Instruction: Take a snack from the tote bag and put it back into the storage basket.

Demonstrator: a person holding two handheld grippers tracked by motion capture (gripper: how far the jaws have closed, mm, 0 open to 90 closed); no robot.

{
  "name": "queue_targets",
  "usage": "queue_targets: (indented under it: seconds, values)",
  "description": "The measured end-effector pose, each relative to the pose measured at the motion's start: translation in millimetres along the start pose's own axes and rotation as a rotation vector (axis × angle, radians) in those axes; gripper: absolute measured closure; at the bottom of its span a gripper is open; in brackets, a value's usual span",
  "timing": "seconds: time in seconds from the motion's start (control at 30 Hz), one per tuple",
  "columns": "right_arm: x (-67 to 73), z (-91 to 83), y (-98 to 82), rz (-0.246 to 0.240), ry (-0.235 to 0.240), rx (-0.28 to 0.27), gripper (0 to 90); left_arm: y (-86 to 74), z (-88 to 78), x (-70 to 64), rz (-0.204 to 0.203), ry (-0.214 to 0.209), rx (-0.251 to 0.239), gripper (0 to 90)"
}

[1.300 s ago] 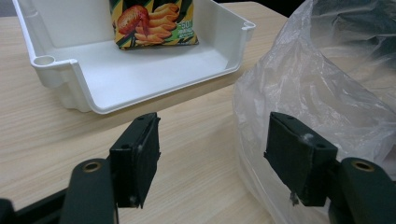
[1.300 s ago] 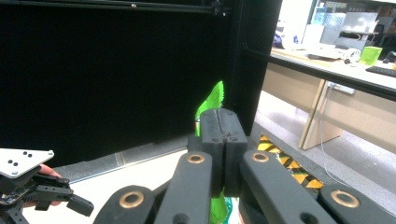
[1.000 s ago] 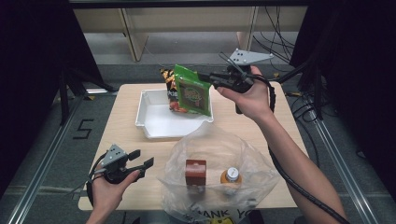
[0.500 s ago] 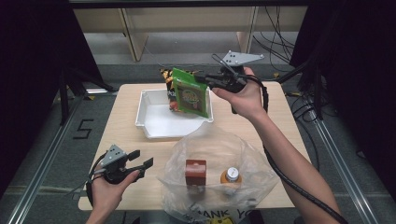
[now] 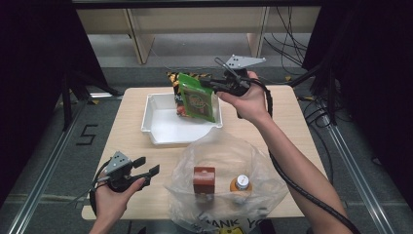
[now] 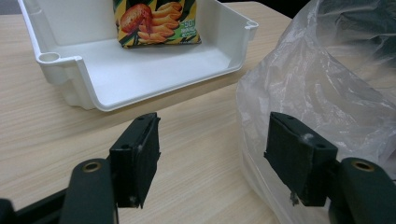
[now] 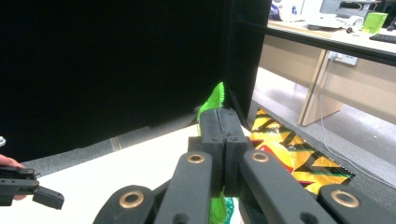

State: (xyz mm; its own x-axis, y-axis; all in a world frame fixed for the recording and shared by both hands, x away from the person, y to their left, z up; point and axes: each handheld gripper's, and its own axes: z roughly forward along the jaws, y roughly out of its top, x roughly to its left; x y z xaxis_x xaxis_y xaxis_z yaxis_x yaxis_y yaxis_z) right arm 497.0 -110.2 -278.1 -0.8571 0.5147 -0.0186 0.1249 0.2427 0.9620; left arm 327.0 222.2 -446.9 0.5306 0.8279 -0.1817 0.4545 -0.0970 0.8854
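High view: right hand-held gripper (image 5: 214, 87) clamps the green snack packet (image 5: 197, 97) by its edge above the white tray (image 5: 160, 130). Left gripper view: left hand-held gripper (image 6: 212, 158) released, empty, beside the plastic bag (image 6: 327, 84); a second snack packet (image 6: 156, 22) lies in the tray.

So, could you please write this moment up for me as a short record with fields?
Right hand-held gripper: shut on the top edge of the green snack bag, which hangs over the white tray
Left hand-held gripper: open, holding nothing, near the table's front left edge
In tray: yellow-black snack bag, leaning on the far wall
Clear plastic bag: open on the wooden table, holding a brown box and an orange-capped bottle
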Motion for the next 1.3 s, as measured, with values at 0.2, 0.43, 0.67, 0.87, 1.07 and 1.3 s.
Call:
queue_targets:
  seconds: [0.2, 0.43, 0.67, 0.87, 1.07, 1.3]
  values:
    - [-3.1, 6.1, -2.3, 0.001, -0.002, 0.011, 90.0, 0.0, 0.1, 0.2, 0.003, -0.004, 0.000, 34.2]
    - [-7.3, 14.5, -4.9, -0.011, -0.012, 0.017, 90.0, -1.1, 0.5, -0.3, -0.001, -0.003, 0.000, 34.2]
    - [-10.3, 19.6, -6.1, 0.017, -0.024, 0.036, 90.0, -1.5, 0.1, -0.2, 0.001, 0.001, 0.004, 34.2]
    - [-14.8, 24.6, -7.6, 0.012, -0.028, 0.045, 90.0, -1.9, 0.2, -0.2, 0.001, 0.000, 0.007, 34.2]
    - [-15.7, 31.0, -8.6, 0.035, -0.027, 0.053, 90.0, -1.9, 0.3, -0.1, 0.001, 0.000, 0.008, 34.2]
    - [-19.6, 42.8, -12.7, 0.028, -0.033, 0.060, 90.0, -2.0, -0.4, 0.6, -0.004, 0.004, 0.004, 34.2]
